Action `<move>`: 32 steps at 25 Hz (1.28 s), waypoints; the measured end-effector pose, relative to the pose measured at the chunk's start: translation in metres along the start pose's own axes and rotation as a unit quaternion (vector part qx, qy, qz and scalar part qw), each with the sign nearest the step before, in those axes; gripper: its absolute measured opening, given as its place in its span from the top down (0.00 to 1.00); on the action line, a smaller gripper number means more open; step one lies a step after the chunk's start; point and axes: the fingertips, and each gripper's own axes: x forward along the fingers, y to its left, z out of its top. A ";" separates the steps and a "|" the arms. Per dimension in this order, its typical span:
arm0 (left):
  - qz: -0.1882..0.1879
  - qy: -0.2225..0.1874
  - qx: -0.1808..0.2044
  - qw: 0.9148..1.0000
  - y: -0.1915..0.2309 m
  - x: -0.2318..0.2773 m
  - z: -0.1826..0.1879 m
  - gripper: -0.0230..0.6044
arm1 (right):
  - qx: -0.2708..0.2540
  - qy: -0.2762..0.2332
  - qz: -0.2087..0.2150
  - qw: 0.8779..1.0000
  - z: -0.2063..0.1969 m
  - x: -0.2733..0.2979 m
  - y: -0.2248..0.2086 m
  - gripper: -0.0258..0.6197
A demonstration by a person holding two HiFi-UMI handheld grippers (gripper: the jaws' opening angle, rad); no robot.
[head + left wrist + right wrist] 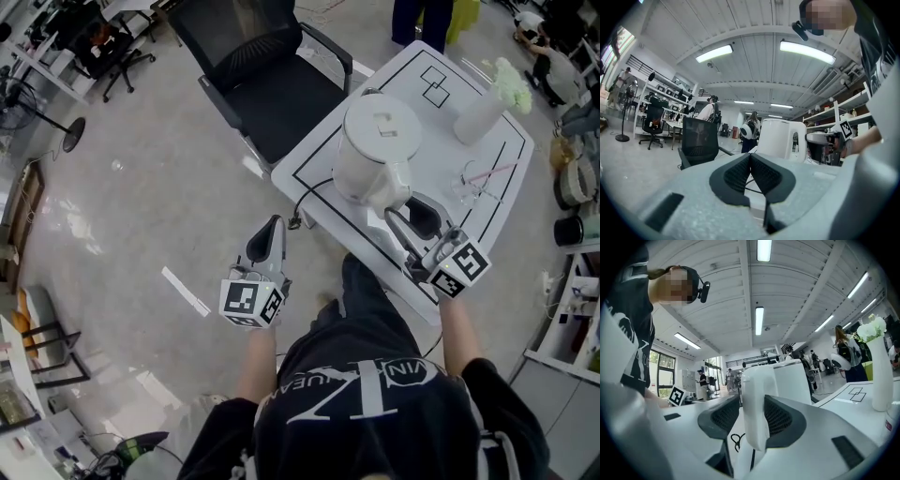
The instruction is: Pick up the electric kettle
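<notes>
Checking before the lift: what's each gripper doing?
Left gripper: shut, empty.
Right gripper: open, jaws straddling the handle of the white plastic electric kettle.

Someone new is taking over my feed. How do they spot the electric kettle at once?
Find the white table with black lines beside the black chair. The electric kettle stands near its front edge, handle between the open right tongs. Unlike the slim white vase beyond it, it is squat, lidded and trails a black cord.
</notes>
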 end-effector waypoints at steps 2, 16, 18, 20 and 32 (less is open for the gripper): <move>-0.006 -0.004 0.005 1.000 0.000 0.012 0.007 0.95 | -0.004 0.001 0.021 1.000 0.004 0.005 -0.001 0.71; -0.038 0.002 0.003 0.999 -0.008 0.066 0.013 0.95 | 0.018 0.022 0.145 0.989 0.008 0.030 0.008 0.67; -0.037 0.002 0.003 0.999 -0.007 0.067 0.013 0.95 | 0.017 0.022 0.150 0.988 0.008 0.034 0.011 0.67; -0.036 0.003 0.002 0.999 -0.006 0.068 0.011 0.95 | 0.018 0.019 0.151 0.988 0.008 0.038 0.013 0.67; -0.015 0.010 -0.002 1.000 0.001 0.060 0.005 0.95 | 0.008 -0.020 0.135 0.991 0.014 0.046 0.010 0.74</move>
